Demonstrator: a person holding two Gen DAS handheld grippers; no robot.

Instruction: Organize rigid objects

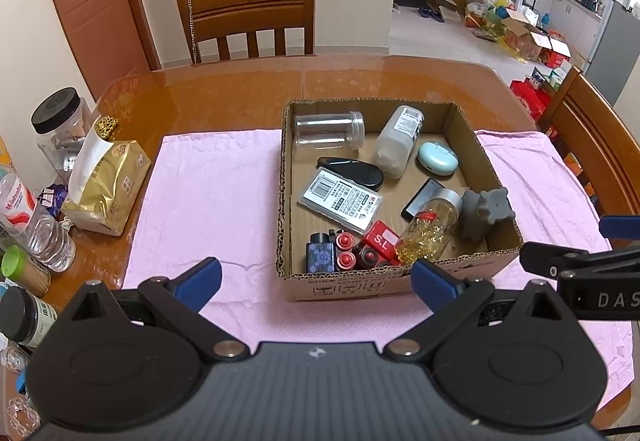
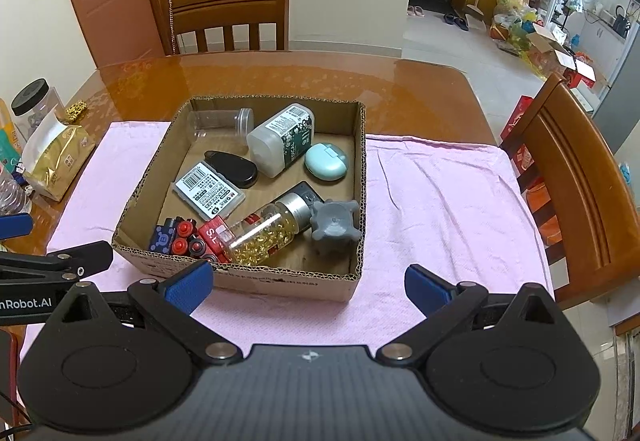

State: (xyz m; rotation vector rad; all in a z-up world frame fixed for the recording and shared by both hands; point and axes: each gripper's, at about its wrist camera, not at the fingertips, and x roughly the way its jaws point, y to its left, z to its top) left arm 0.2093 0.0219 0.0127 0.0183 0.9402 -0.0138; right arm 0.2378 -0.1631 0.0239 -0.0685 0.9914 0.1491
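Observation:
An open cardboard box [image 1: 352,287] [image 2: 280,283] sits on a pink towel [image 1: 208,201] [image 2: 440,209]. Inside lie a clear jar [image 1: 328,130], a white bottle [image 1: 400,145], a light blue case [image 1: 437,158], a black oval case [image 1: 352,171], a barcode-labelled flat case [image 1: 340,199], a bottle of yellow capsules [image 1: 428,231] [image 2: 264,231], a grey toy [image 1: 486,211] [image 2: 334,221], a red box [image 1: 380,241] and red-capped batteries [image 1: 346,251]. My left gripper [image 1: 316,281] is open and empty before the box's near wall. My right gripper [image 2: 308,285] is open and empty at the box's near right corner.
A gold packet [image 1: 106,181], a black-lidded jar [image 1: 60,125], a water bottle [image 1: 32,221] and small jars crowd the table's left edge. Wooden chairs stand behind [image 1: 248,17] and to the right [image 2: 576,177]. The right gripper's finger [image 1: 580,265] shows beside the left one.

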